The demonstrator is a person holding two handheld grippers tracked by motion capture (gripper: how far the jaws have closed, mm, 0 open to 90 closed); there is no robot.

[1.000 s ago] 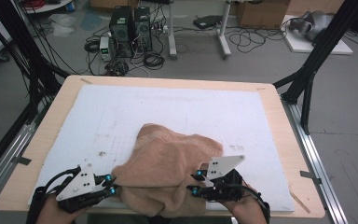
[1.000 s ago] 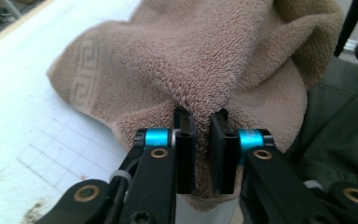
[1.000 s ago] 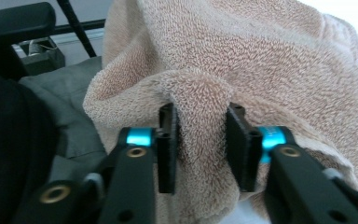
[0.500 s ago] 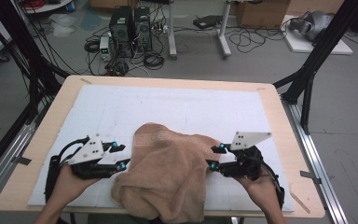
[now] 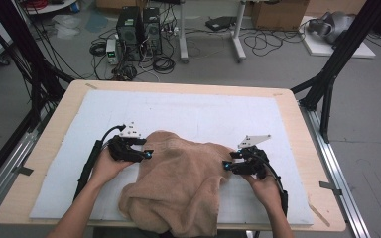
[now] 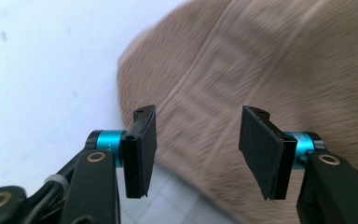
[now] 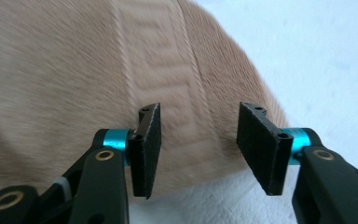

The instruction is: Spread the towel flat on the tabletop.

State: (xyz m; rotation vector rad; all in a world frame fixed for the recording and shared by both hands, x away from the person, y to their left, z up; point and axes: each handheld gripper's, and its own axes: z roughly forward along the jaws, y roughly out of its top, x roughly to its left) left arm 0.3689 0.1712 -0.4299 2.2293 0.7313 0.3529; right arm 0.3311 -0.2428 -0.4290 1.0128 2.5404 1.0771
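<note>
Tools, left tool and right tool, now gape wide beside the released towel, farther up the table.

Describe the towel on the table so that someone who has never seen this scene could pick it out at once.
Start at the wooden table topped by a white mat. At the mat's near middle, between the left gripper and right gripper, a crumpled towel droops over the near edge. It is tan and fuzzy, with a woven key-pattern band; nothing else there is soft.
</note>
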